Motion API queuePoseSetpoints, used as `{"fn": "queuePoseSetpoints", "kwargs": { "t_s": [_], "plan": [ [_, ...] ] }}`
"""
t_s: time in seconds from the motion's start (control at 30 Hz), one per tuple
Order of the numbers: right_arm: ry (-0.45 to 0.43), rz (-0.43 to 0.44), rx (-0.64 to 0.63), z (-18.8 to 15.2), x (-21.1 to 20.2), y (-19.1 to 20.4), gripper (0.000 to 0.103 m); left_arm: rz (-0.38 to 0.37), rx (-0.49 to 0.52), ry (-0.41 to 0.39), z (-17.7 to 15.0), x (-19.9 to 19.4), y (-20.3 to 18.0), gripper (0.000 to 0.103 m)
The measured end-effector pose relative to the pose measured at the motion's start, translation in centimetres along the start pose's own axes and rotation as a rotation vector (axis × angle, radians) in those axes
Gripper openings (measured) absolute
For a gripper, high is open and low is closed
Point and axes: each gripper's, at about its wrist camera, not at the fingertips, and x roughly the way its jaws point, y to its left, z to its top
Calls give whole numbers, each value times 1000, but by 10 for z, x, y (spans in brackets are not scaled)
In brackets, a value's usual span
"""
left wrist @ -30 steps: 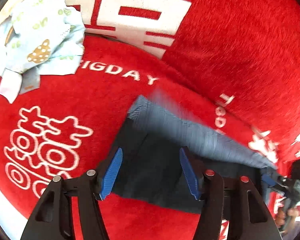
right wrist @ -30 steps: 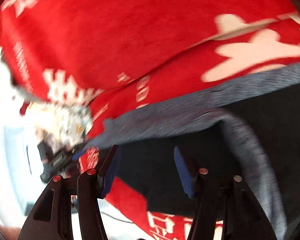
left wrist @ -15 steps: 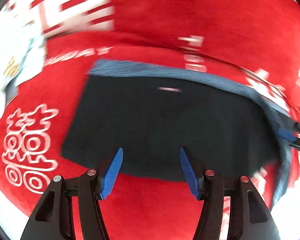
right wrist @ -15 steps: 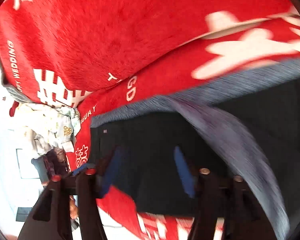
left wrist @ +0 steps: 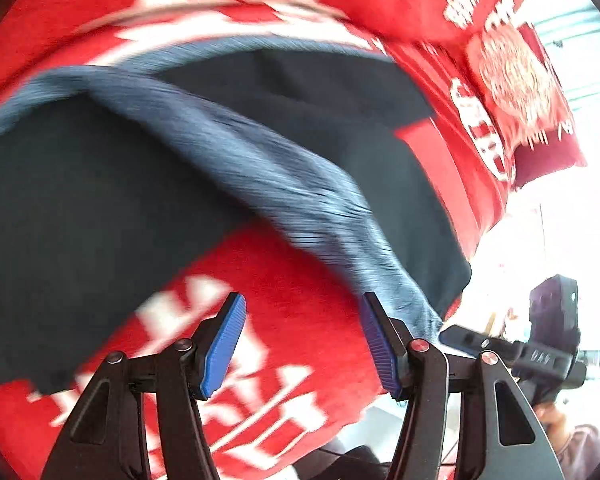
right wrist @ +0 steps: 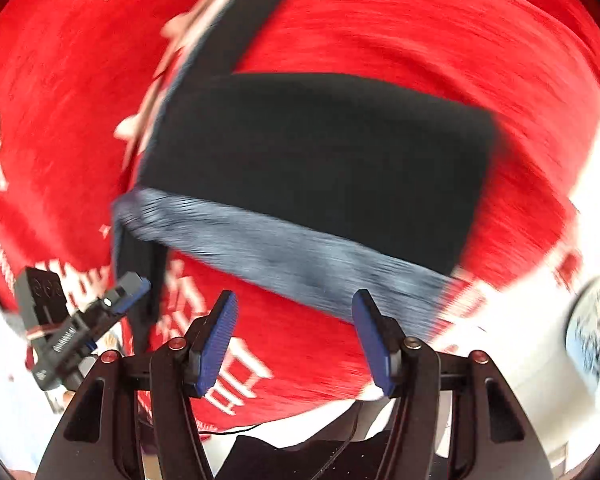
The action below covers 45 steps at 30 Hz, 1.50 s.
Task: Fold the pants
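Left wrist view: pants lie spread on the red blanket, near its front edge; both pairs of fingers about half open, holding nothing.
Risk: left gripper and right gripper hover off the cloth, so a rushed pinch could catch blanket pile with the grey waistband, or only one layer, skewing the fold. Motion blur smears the edges; legs run out of frame; bed or sofa underneath, cannot tell.

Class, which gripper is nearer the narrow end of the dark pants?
Left, apparently. The left gripper sits right beside the narrow end of the dark pants; the right gripper hovers farther along the grey stripe, fingers open, touching nothing.
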Motion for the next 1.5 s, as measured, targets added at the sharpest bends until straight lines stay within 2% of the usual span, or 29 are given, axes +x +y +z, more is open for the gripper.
{"fn": "queuePoseSetpoints", "kwargs": {
  "t_s": [0.1, 0.2, 0.27, 0.33, 0.37, 0.4, 0.43, 0.5, 0.63, 0.73, 0.93, 1.0, 1.07, 1.13, 1.2, 1.23, 1.27, 1.33, 1.37, 1.4, 1.5],
  "plan": [
    [-27, -28, 56, -7, -4, -31, 63, -15, 11, 36, 7, 25, -22, 61],
    [-28, -24, 91, -9, -1, -53, 63, -30, 33, 47, 4, 35, -38, 61],
    [-22, 15, 101, -8, 0, -64, 63, -35, 49, 57, 4, 43, -46, 60],
    [16, 117, 110, -6, 9, -72, 63, -37, 51, 52, 4, 48, -50, 60],
    [34, 150, 120, -6, 13, -75, 56, -36, 55, 42, 4, 46, -50, 54],
    [58, 209, 139, -6, 18, -78, 27, -38, 59, 39, 3, 43, -49, 45],
    [69, 233, 146, -5, 19, -80, 16, -34, 62, 43, 4, 42, -52, 31],
    [55, 301, 130, -1, 11, -72, 15, -40, 64, 31, 9, 35, -54, 31],
    [4, 373, 40, 22, -24, -45, 15, -60, 75, -34, 33, 8, -65, 31],
    [-57, 407, -36, 62, -50, -12, 15, -62, 63, -94, 59, -6, -67, 31],
    [-171, 422, -160, 187, -89, 35, 15, -38, 35, -191, 127, -24, -67, 31],
    [-172, 410, -195, 222, -85, 53, 15, -24, 27, -176, 150, -26, -63, 31],
    [-158, 383, -212, 256, -76, 72, 15, 13, 57, -195, 164, -34, -64, 31],
    [-141, 349, -215, 282, -60, 87, 15, 53, 93, -213, 168, -42, -64, 32],
    [-118, 301, -204, 310, -40, 100, 16, 90, 96, -229, 166, -49, -59, 58],
    [-113, 280, -197, 313, -33, 100, 18, 113, 91, -249, 162, -54, -54, 71],
    [-107, 250, -184, 322, -25, 101, 20, 143, 88, -261, 157, -56, -47, 71],
    [-83, 173, -165, 336, -13, 101, 29, 213, 56, -234, 147, -53, -30, 71],
    [-77, 148, -163, 339, -10, 100, 40, 256, 24, -227, 141, -51, -19, 71],
    [-86, 141, -169, 336, -12, 97, 45, 289, -15, -220, 134, -48, -7, 71],
    [-112, 141, -164, 319, -24, 76, 45, 400, -143, -191, 108, -40, 31, 71]
  ]
}}
